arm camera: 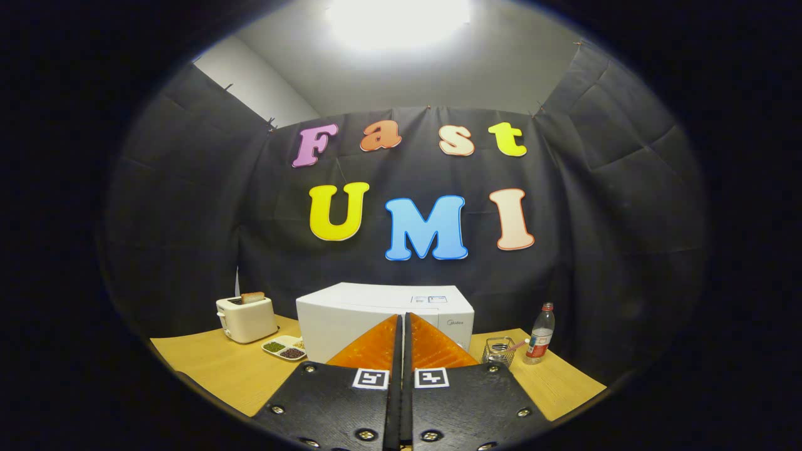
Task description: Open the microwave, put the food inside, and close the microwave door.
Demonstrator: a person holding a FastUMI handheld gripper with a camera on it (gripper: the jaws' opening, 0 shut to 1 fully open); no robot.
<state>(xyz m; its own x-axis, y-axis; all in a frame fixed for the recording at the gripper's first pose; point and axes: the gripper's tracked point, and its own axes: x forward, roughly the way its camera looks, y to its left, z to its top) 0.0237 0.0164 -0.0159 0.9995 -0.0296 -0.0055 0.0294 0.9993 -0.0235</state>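
Pointing straight ahead, the gripper (402, 322) has its two fingers pressed together with nothing between them, their tips aimed at the front of the white microwave (383, 313). The microwave sits on the wooden table (207, 363) just beyond the fingers, door closed. To its left stands a cream toaster (245, 318) with a slice of bread (252, 297) poking out, and a small divided dish (285, 347) of beans. To its right are a wire holder (499, 351) and a water bottle (540, 334).
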